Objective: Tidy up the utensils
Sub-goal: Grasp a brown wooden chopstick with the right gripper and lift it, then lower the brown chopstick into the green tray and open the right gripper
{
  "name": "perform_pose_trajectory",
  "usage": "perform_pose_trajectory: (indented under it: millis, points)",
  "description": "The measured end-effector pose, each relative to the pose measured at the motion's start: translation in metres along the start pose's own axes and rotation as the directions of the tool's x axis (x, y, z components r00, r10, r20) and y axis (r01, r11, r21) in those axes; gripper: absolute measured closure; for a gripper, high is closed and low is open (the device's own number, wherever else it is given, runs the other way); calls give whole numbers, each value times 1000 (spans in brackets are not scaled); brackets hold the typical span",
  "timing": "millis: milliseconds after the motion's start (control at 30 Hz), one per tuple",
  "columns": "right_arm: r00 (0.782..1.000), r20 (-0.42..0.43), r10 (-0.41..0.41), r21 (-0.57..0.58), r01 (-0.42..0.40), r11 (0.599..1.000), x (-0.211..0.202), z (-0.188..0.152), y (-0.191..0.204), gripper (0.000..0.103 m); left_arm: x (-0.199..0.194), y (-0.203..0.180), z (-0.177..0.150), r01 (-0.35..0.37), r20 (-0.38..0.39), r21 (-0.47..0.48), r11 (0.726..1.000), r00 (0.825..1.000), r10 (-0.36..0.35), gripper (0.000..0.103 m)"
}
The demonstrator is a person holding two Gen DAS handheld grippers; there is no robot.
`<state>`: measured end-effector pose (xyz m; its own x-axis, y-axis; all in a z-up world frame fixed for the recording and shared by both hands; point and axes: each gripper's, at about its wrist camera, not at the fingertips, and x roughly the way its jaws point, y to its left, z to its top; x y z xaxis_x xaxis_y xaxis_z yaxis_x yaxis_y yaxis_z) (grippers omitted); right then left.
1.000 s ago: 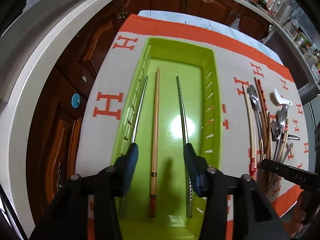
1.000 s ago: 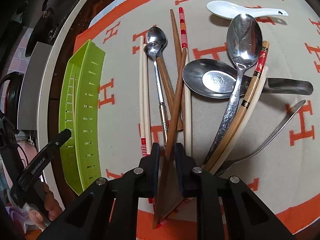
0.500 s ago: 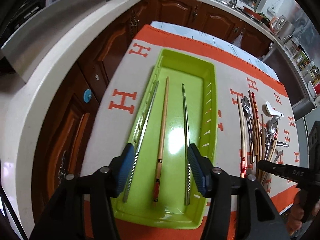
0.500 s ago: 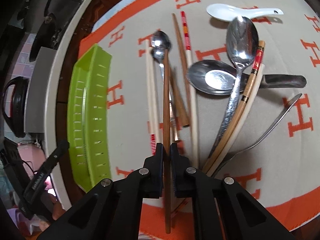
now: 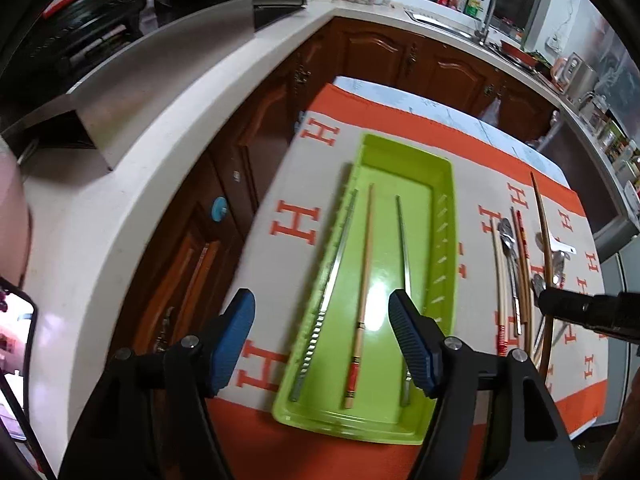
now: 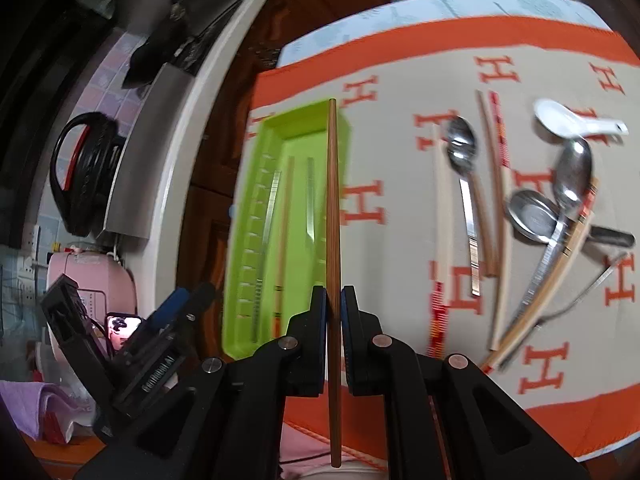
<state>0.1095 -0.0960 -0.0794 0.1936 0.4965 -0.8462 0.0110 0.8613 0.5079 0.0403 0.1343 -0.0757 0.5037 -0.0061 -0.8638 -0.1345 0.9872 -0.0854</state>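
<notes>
Brown chopstick (image 6: pixel 333 216) clamped in my right gripper (image 6: pixel 334 340), aligned lengthwise with tray (image 6: pixel 240 248) for drop-in. My left gripper (image 5: pixel 322 340) was opening, empty.

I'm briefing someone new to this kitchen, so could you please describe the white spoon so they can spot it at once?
Start at the orange-bordered cloth printed with H letters, then look away from the green tray to the loose pile of utensils. The white spoon lies at that pile's far edge, beyond the metal spoons. It alone is white, short and glossy like ceramic.
</notes>
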Motion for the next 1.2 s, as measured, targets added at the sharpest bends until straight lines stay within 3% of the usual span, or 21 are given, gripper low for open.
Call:
perform_pose_trajectory:
  millis: [400, 700, 800, 867, 933, 1200]
  points:
    - [1000, 3, -9, -39, 9, 999, 47, 39, 65, 96, 11, 25, -1, -34, -7, -50, 998, 999, 34, 32]
    - [996, -61, -66, -42, 63, 997, 106, 64, 64, 95, 25, 30, 3, -49, -34, -63, 997, 998, 47, 32]
    - [992, -82, -100, -50, 96, 994, 118, 63, 60, 90, 28, 30, 4, -50, -43, -69, 996, 998, 47, 31]
    - [992, -82, -101, -49, 97, 994, 119, 61, 57, 79, 27, 30, 5, -50, -43, -69, 996, 998, 47, 31]
    - [992, -58, -110, -61, 106, 992, 117, 59, 57, 75, 27, 28, 5, -50, -42, -69, 996, 998, 47, 31]
    - [992, -6, -130, -133, 128, 983, 86, 41, 56, 75, 18, 18, 5, -56, -33, -47, 997, 998, 54, 28]
